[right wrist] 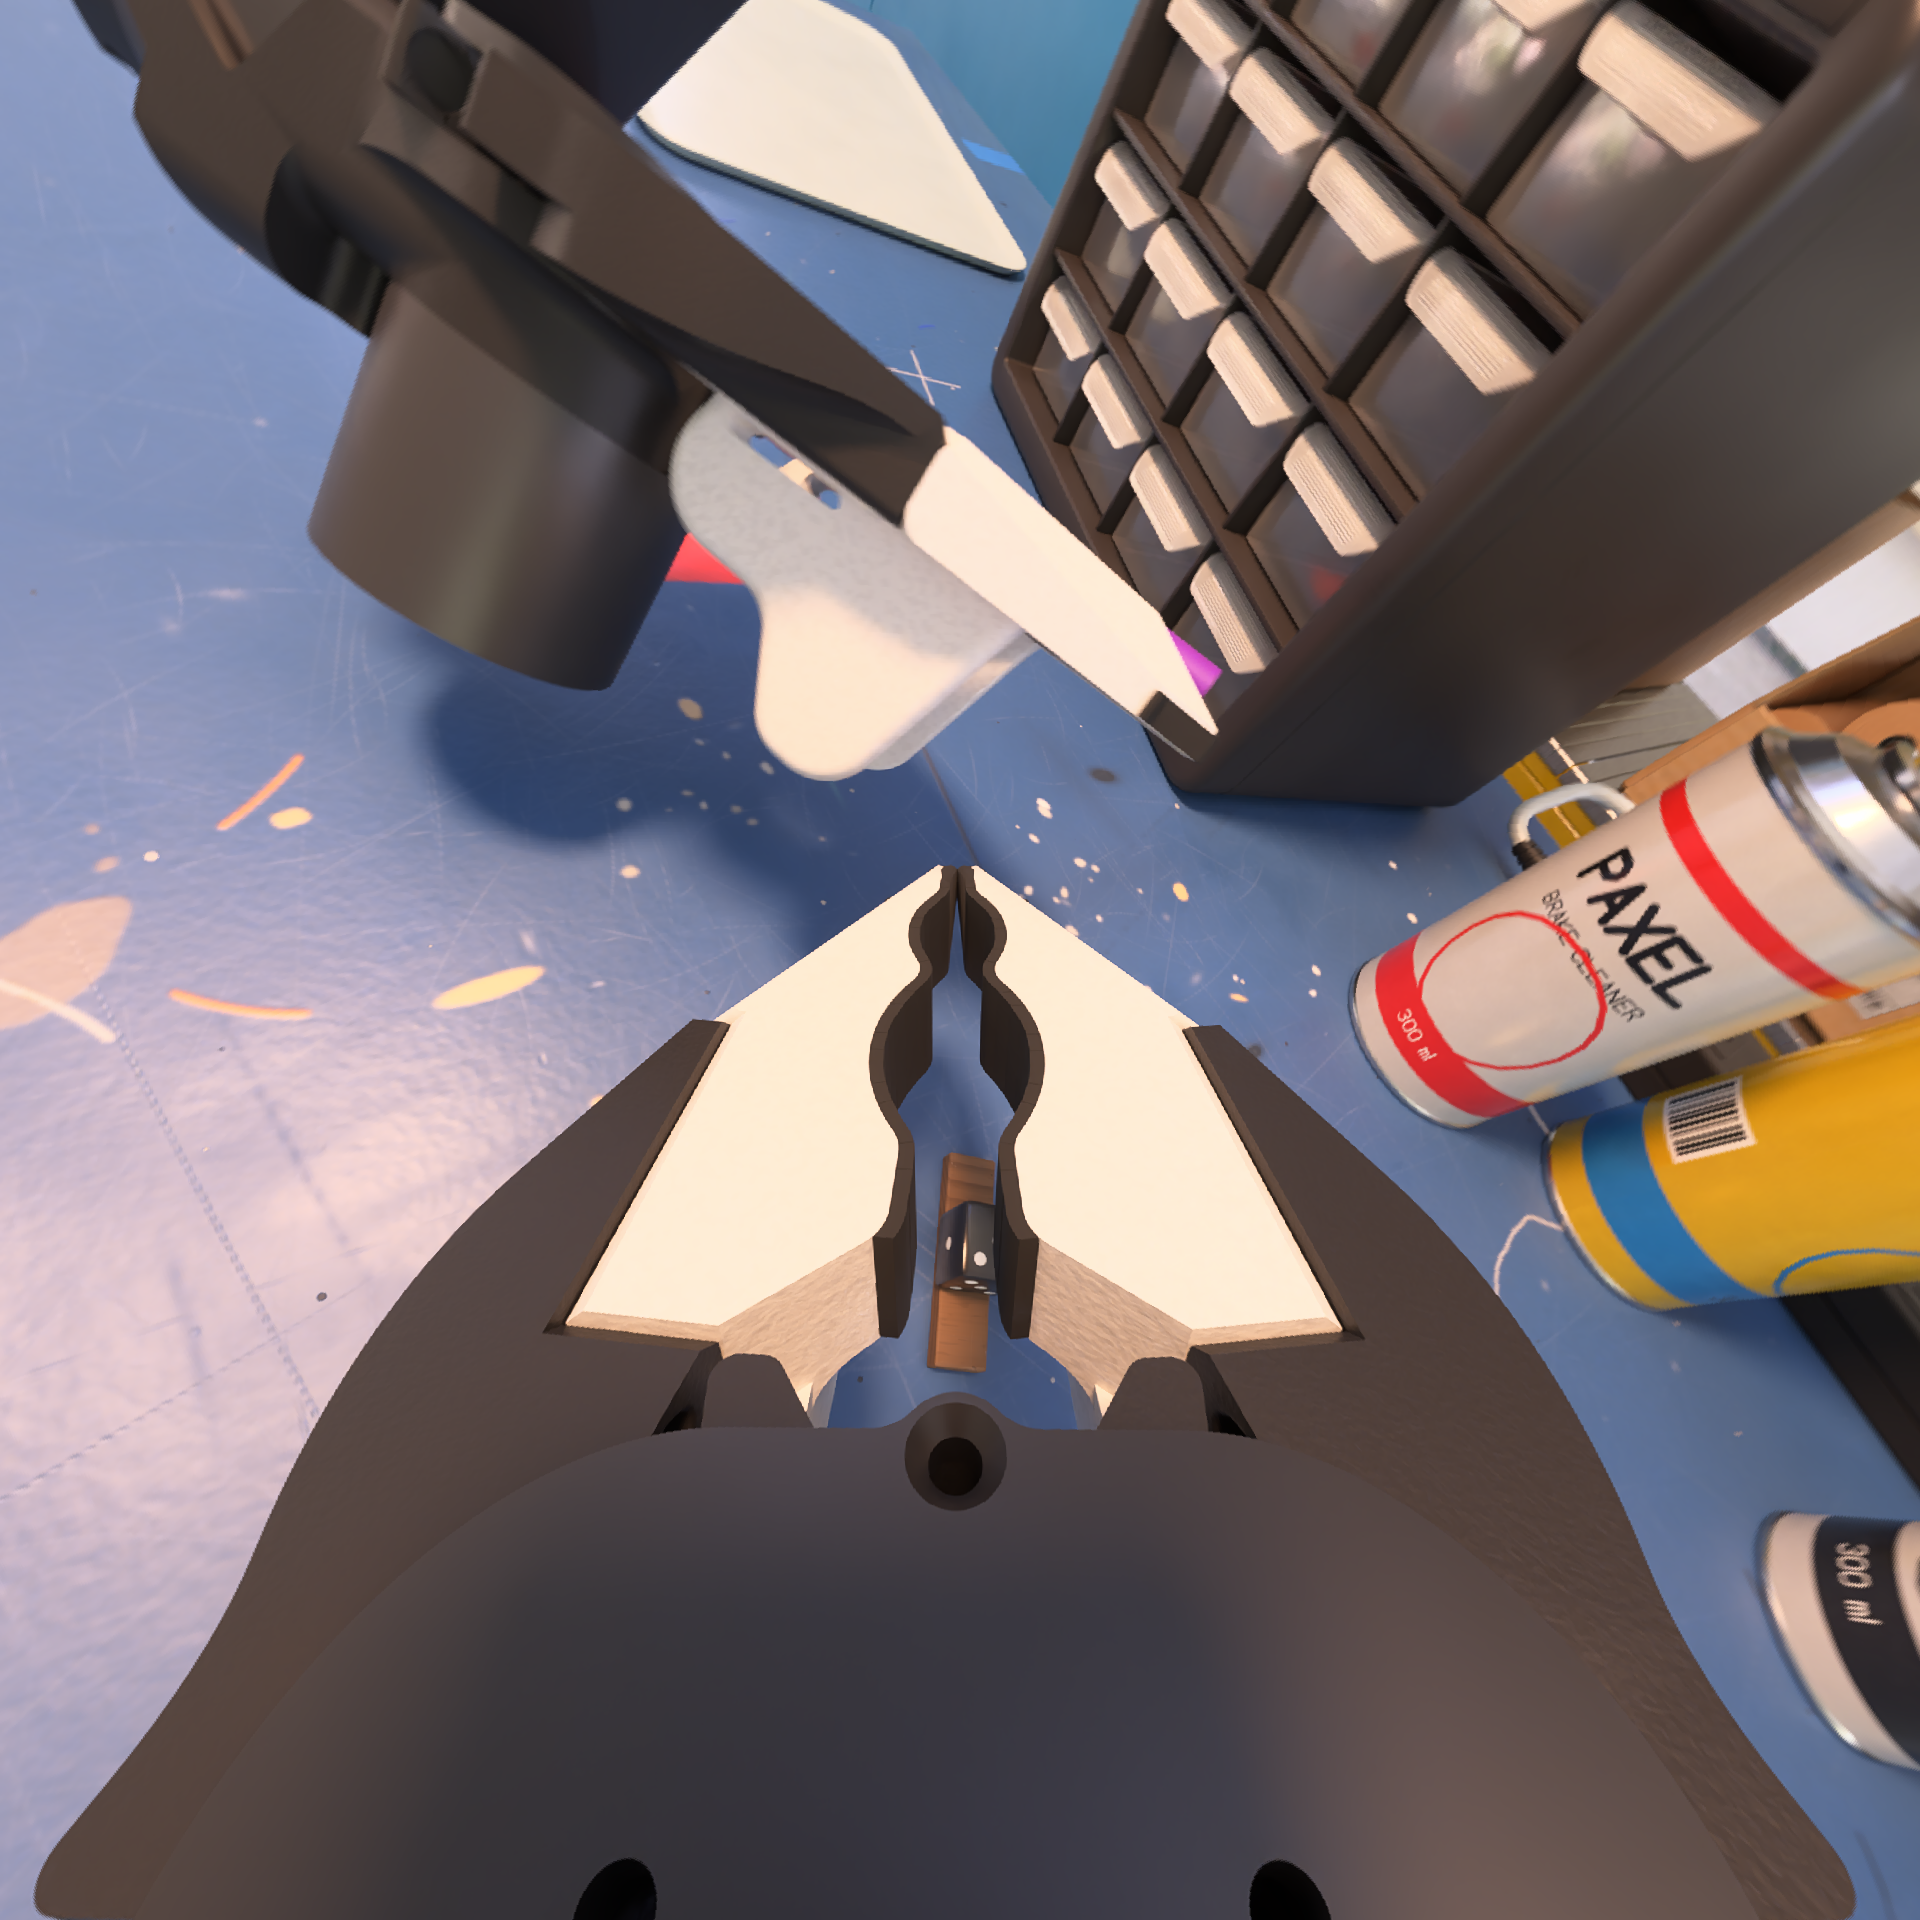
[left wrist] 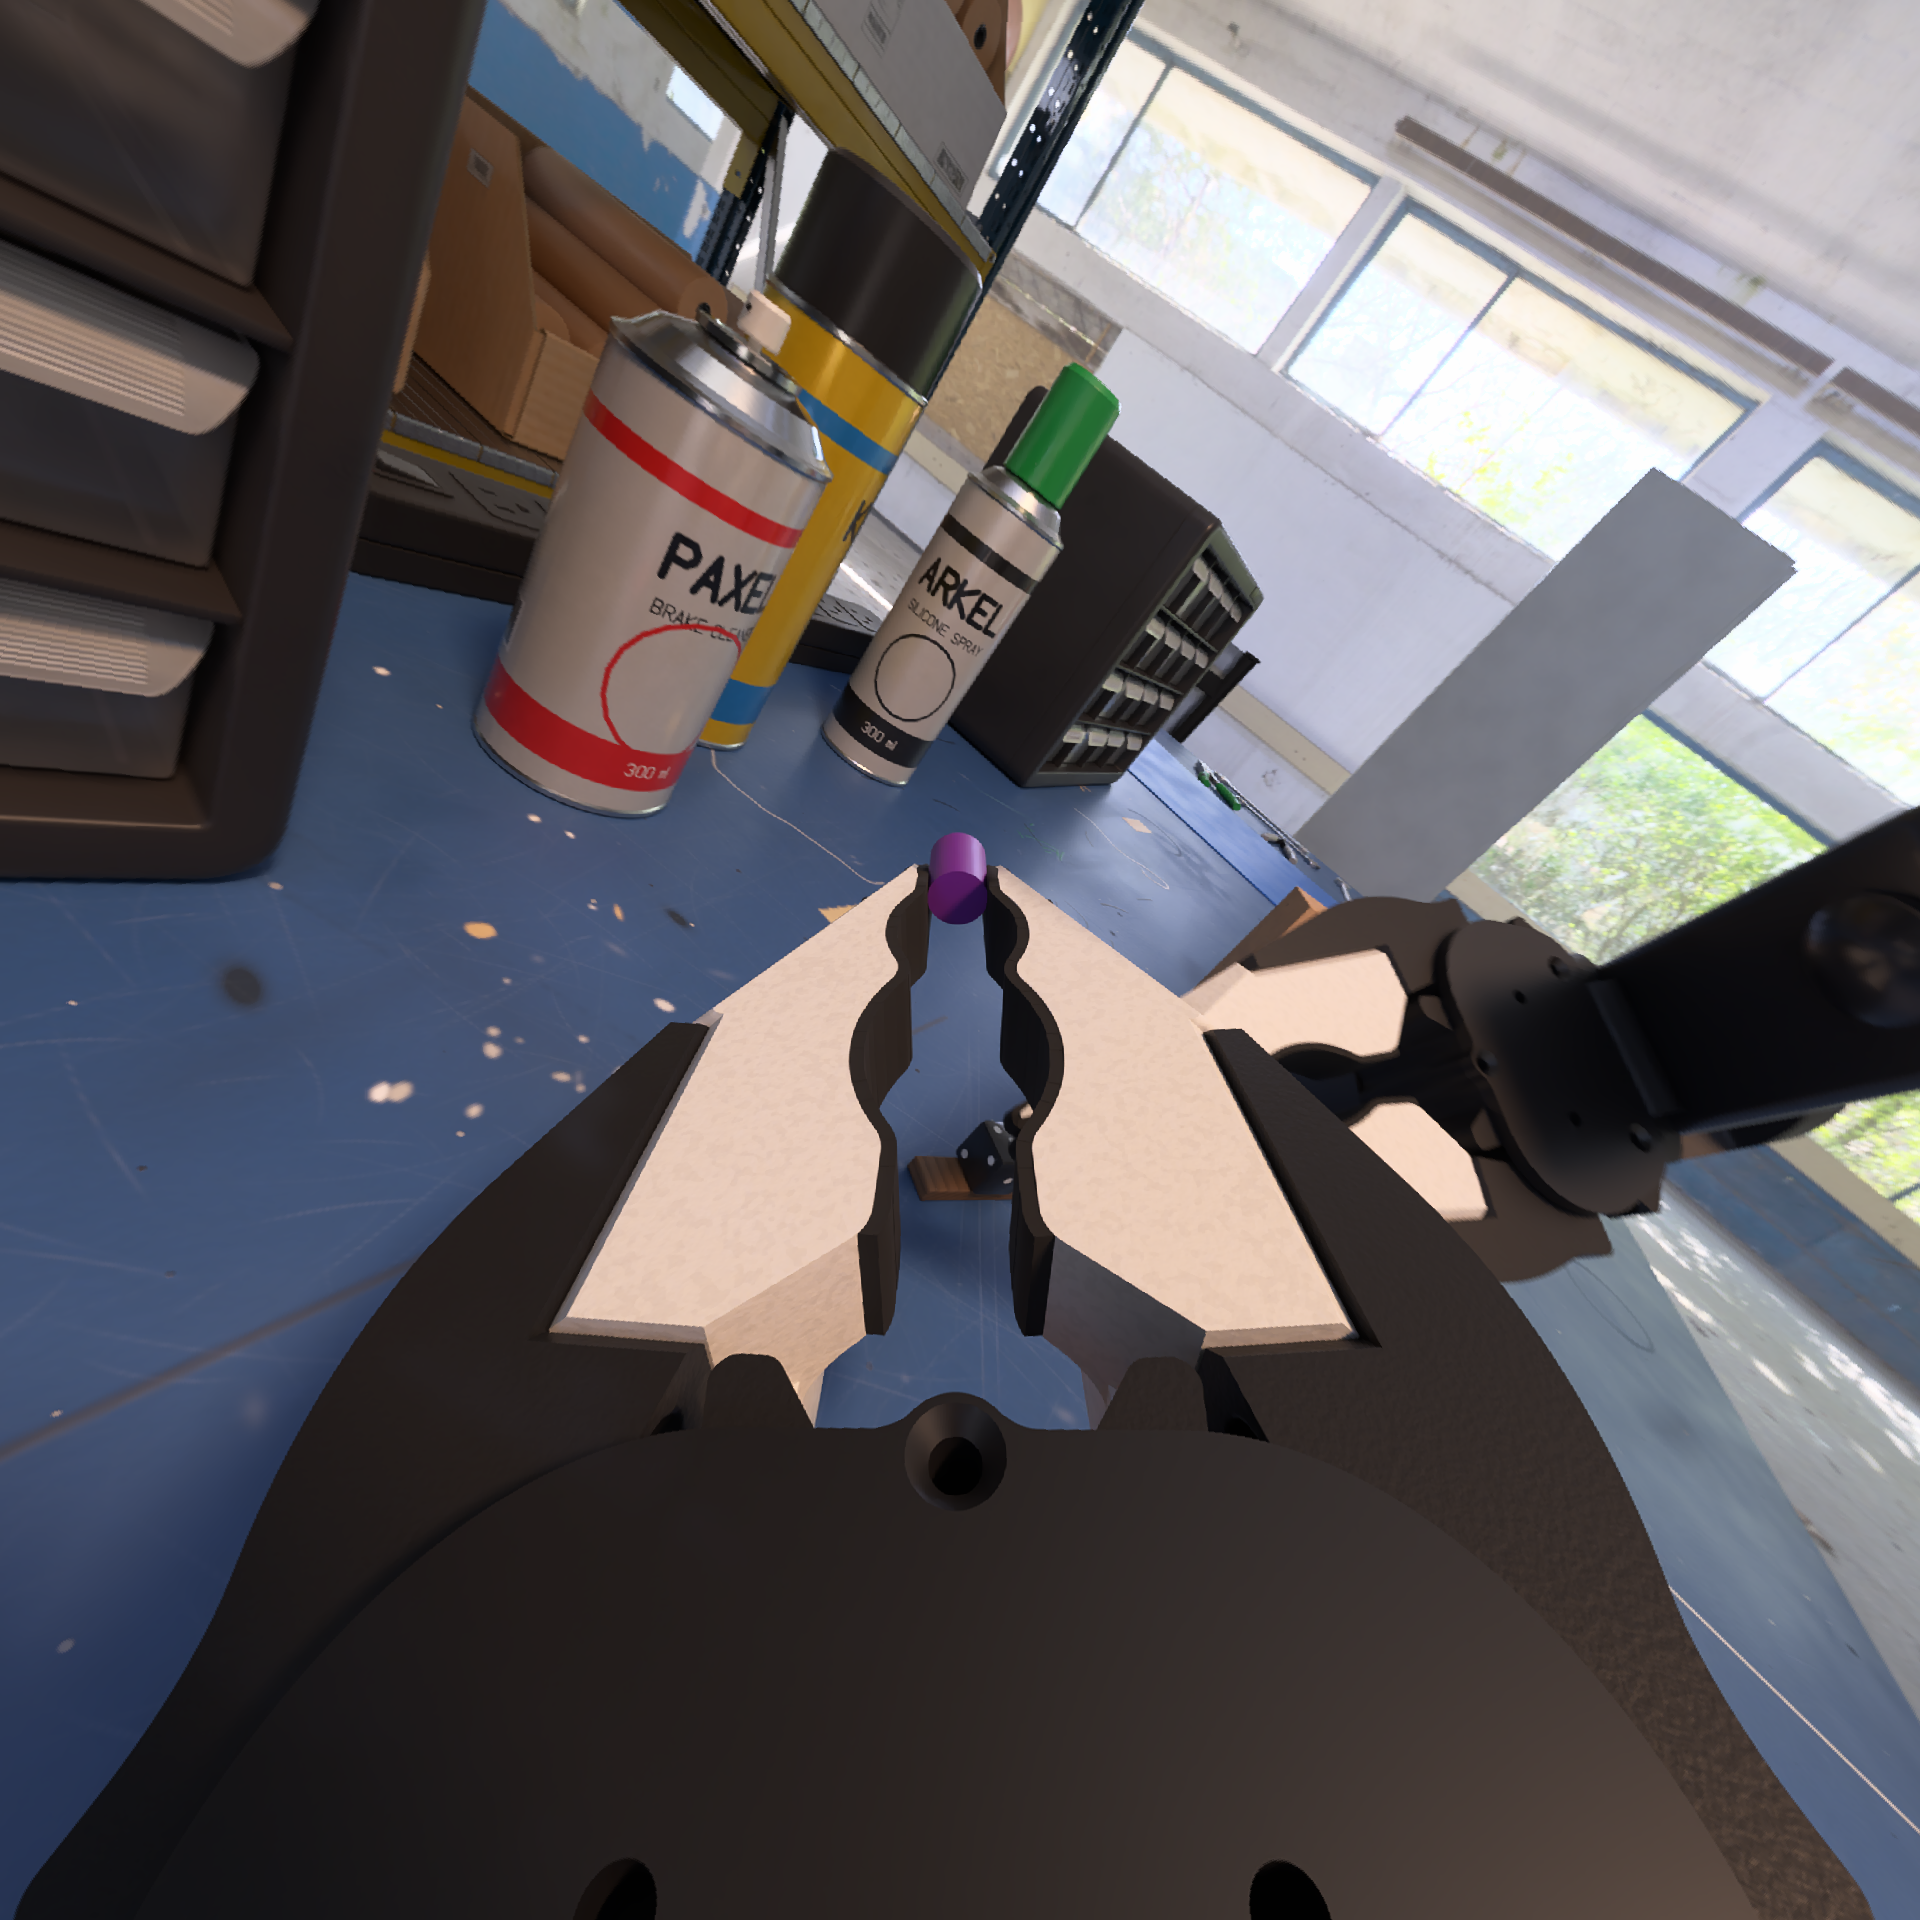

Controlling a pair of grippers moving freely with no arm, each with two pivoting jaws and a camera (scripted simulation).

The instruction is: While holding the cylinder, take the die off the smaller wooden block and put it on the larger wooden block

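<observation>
My left gripper (left wrist: 956, 881) is shut on a small purple cylinder (left wrist: 956, 883) at its fingertips, held above the blue table. Through the gap between its fingers I see a black die (left wrist: 987, 1153) on the smaller wooden block (left wrist: 940, 1179). My right gripper (right wrist: 956, 881) has its tips together with nothing between them; it hovers over the die (right wrist: 966, 1252) and the smaller block (right wrist: 956, 1335). It shows at the right in the left wrist view (left wrist: 1351, 1055). A corner of a bigger wooden block (left wrist: 1288, 920) shows behind it. The left gripper (right wrist: 1179, 696) crosses the top of the right wrist view.
A red-and-white spray can (left wrist: 644, 623), a yellow can (left wrist: 842, 416) and a green-capped can (left wrist: 945, 623) stand at the back. A large drawer cabinet (left wrist: 125, 416) is at the left and a small one (left wrist: 1122, 644) behind the cans. A grey board (left wrist: 1538, 686) leans at the right.
</observation>
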